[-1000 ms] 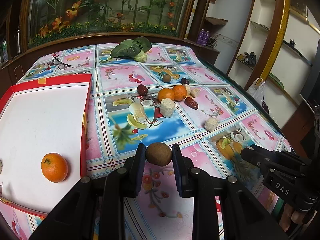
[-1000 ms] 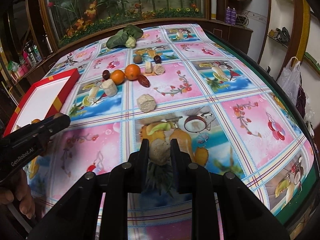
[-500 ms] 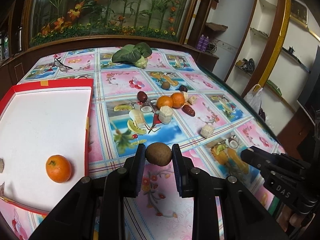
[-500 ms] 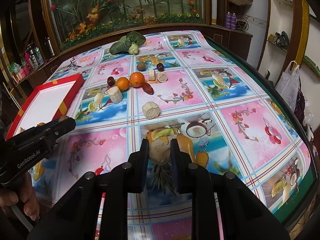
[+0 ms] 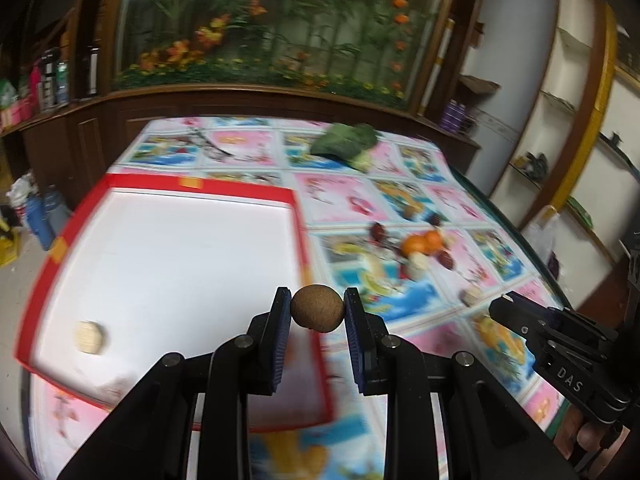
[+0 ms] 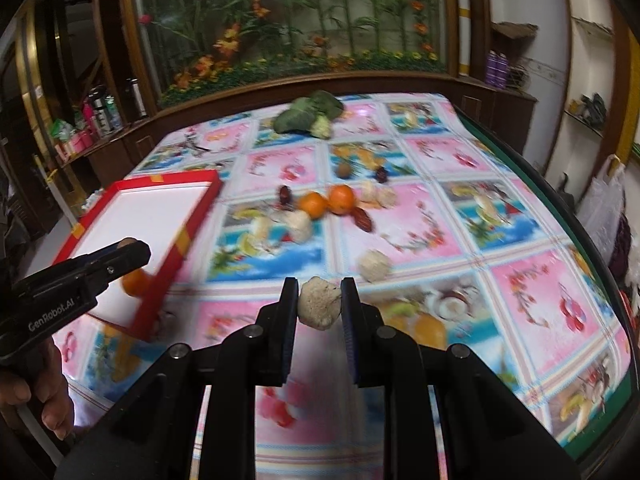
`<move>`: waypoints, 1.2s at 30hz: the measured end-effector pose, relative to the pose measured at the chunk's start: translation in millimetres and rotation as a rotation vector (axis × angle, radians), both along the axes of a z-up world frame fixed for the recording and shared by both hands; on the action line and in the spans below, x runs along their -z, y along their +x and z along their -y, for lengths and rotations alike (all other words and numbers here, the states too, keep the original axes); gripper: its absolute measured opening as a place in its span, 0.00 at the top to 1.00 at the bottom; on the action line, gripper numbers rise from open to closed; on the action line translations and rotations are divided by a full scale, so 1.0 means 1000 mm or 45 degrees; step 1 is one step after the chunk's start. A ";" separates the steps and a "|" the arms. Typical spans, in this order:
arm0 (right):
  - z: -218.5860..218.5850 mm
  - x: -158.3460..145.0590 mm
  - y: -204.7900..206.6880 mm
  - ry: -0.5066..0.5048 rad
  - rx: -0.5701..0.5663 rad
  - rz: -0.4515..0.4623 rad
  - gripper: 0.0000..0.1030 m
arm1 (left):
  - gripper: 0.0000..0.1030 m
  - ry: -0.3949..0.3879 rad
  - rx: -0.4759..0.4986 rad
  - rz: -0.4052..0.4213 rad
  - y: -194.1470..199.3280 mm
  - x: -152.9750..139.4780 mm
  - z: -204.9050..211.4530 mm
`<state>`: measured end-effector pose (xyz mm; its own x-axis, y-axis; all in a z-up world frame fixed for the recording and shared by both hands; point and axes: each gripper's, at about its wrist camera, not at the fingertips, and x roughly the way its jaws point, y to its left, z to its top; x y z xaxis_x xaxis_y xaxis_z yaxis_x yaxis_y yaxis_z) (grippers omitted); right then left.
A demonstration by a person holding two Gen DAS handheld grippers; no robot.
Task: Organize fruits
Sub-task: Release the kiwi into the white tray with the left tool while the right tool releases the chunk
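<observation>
While each hand-held gripper clamps its piece, the brown fruit [image 5: 317, 308] looks roughly round, without clear axis.

Both grippers are matte black plastic — the left gripper [image 5: 317, 312] and right gripper [image 6: 319, 304] carry blue-edged pads and round silver screws on angular linkage arms. White lettering reads "GenRobot.AI" and "DAS". Bare skin shows on the left hand [image 6: 38, 394].

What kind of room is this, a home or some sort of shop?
Most likely a room in a home. A table under a fruit-print tablecloth stands before a wood-framed glass case of plants and flowers. Wall shelves hold household odds and ends, and bottles crowd a side ledge.
</observation>
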<state>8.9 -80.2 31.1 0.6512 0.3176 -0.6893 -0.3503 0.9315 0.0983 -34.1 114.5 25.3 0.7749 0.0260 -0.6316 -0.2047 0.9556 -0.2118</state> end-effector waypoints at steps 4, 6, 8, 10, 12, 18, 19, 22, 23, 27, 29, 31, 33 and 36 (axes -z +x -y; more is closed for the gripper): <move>-0.034 -0.003 0.003 0.018 -0.089 0.008 0.78 | 0.75 0.022 -0.081 -0.008 -0.006 -0.003 -0.030; -0.050 -0.005 0.004 0.021 -0.130 0.013 0.78 | 0.75 0.027 -0.110 -0.028 -0.006 -0.002 -0.043; -0.069 -0.006 0.006 0.032 -0.177 0.013 0.78 | 0.75 0.031 -0.138 -0.042 -0.006 0.000 -0.055; -0.089 -0.007 0.008 0.042 -0.225 0.008 0.78 | 0.75 0.026 -0.160 -0.053 -0.006 0.002 -0.068; -0.108 -0.005 0.010 0.050 -0.268 -0.001 0.78 | 0.75 0.020 -0.177 -0.061 -0.005 0.004 -0.082; -0.151 0.006 0.019 0.072 -0.343 -0.033 0.78 | 0.75 0.005 -0.212 -0.103 0.003 0.011 -0.113; -0.155 0.008 0.021 0.072 -0.346 -0.036 0.78 | 0.75 0.005 -0.214 -0.110 0.005 0.012 -0.116; -0.170 0.015 0.030 0.066 -0.355 -0.053 0.78 | 0.75 0.010 -0.216 -0.131 0.010 0.017 -0.120; -0.176 0.018 0.035 0.059 -0.356 -0.061 0.78 | 0.75 0.013 -0.216 -0.141 0.011 0.018 -0.121; -0.190 0.025 0.048 0.039 -0.359 -0.086 0.78 | 0.75 0.007 -0.228 -0.166 0.013 0.023 -0.128; -0.197 0.029 0.054 0.029 -0.363 -0.101 0.78 | 0.75 0.000 -0.230 -0.179 0.014 0.024 -0.131; -0.203 0.034 0.059 0.019 -0.371 -0.121 0.77 | 0.75 0.003 -0.234 -0.185 0.015 0.025 -0.134; -0.207 0.038 0.062 0.006 -0.370 -0.130 0.77 | 0.75 0.003 -0.235 -0.191 0.016 0.027 -0.135; -0.211 0.041 0.066 -0.004 -0.367 -0.139 0.77 | 0.75 -0.002 -0.234 -0.201 0.017 0.030 -0.136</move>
<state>75.2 130.8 -10.4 0.4565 0.4761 -0.7516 -0.5877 0.7956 0.1470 -16.6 250.9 -4.6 0.6489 0.1561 -0.7447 -0.4056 0.8990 -0.1650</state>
